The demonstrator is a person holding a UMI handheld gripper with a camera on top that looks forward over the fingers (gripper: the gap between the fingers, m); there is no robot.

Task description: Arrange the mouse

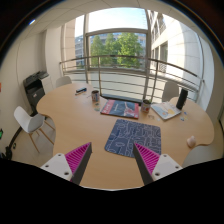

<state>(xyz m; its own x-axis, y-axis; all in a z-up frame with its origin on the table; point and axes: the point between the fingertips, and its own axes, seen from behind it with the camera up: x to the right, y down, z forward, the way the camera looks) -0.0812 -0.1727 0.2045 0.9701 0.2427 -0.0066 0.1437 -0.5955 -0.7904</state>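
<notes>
My gripper (112, 150) is open and empty, held above the near part of a round wooden table (70, 125). A blue patterned mouse mat (125, 134) lies just ahead of the fingers, its near edge between the pink pads. Beyond it lies a second mat (120, 108) with pink and teal print. A small dark object (81, 90) sits at the table's far left; I cannot tell whether it is the mouse. No mouse shows clearly on either mat.
A dark cup (95, 97) stands left of the far mat, and another small cup (145, 105) to its right. A white book or device (165, 111) and a black speaker (181, 98) are at the far right. A white chair (30, 122) stands left of the table.
</notes>
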